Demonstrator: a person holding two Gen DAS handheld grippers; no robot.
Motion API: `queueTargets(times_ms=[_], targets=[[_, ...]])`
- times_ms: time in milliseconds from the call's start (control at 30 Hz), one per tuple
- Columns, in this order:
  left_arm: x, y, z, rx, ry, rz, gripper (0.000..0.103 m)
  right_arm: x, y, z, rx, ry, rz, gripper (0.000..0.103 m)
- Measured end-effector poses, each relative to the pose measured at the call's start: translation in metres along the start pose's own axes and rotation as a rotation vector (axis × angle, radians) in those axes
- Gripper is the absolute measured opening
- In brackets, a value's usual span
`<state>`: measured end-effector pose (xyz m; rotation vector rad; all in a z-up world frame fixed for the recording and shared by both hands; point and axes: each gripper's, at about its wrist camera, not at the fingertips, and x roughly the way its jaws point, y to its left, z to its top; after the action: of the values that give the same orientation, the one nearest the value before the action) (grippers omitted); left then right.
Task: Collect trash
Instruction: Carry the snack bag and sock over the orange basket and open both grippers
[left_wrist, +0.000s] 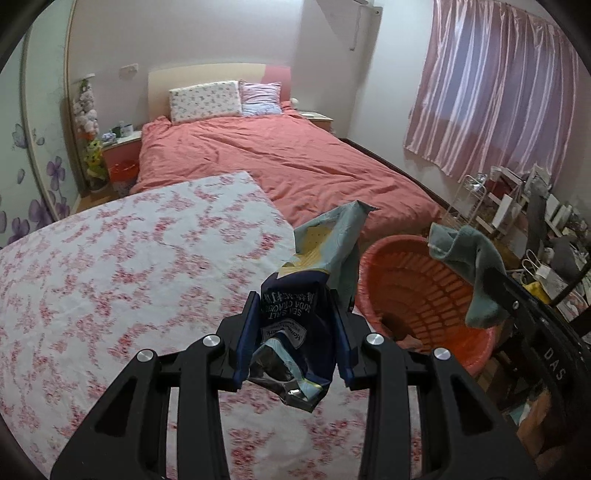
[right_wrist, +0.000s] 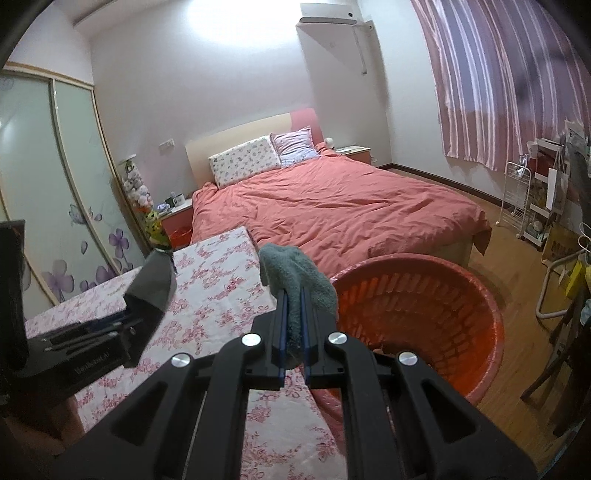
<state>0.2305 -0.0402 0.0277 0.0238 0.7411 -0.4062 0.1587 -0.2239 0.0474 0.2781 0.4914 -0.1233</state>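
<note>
My left gripper (left_wrist: 295, 306) is shut on a crumpled navy and pale-blue cracker bag (left_wrist: 317, 254), whose top sticks up past the pads. It hangs over the floral tablecloth (left_wrist: 129, 258), just left of an orange plastic basket (left_wrist: 417, 291). My right gripper (right_wrist: 293, 295) is shut on a teal-grey cloth (right_wrist: 295, 277) bunched above its fingertips, at the basket's (right_wrist: 443, 266) near-left rim. In the left wrist view that cloth (left_wrist: 476, 266) droops over the basket's right rim. In the right wrist view the left gripper (right_wrist: 122, 321) shows at the left with the bag's (right_wrist: 155, 284) dull back side.
Something small and brownish lies at the basket's bottom (left_wrist: 402, 332). Behind stands a bed (right_wrist: 332, 206) with a coral duvet, with nightstands either side. A white wire rack (right_wrist: 517, 199) and cluttered shelves line the right wall under pink curtains (left_wrist: 491, 92). Wooden floor (right_wrist: 509, 266) lies right of the basket.
</note>
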Motion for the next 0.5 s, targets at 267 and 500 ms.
queueTargets(times_ms=[267,500], targets=[[0.006,-0.033,-0.001,0.041,-0.005,-0.045,0.037,-0.018,-0.027,0.005,0.043,-0.058,-0.045,0.008],[0.018,-0.063,0.001,0.071,0.005,-0.088,0.037,-0.020,-0.056,0.005,0.081,-0.070,-0.074,0.008]])
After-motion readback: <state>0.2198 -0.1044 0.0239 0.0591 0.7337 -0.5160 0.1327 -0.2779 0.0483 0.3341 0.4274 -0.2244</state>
